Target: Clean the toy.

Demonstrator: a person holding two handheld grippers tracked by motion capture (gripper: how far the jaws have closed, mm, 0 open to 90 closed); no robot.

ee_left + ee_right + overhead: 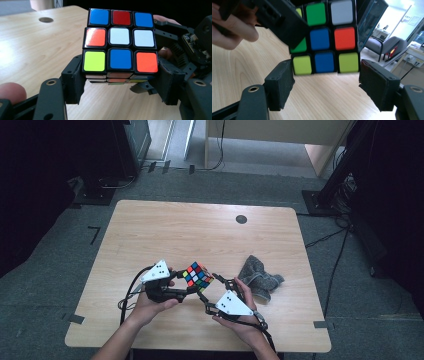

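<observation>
A: Where is your cube?

B: Your puzzle cube (198, 275) is up off the tabletop (200, 227), near your edge. Your left gripper (186, 285) pinches it by its bottom layer, one black pad on each side.

A: And your other one?

B: Your right gripper (215, 288) is spread wide. The cube's lowest row sits between its pads (279, 83), but there is a gap on the far side, so it does not squeeze. A grey cloth (258, 276) lies crumpled just beside your right hand (246, 322).
</observation>
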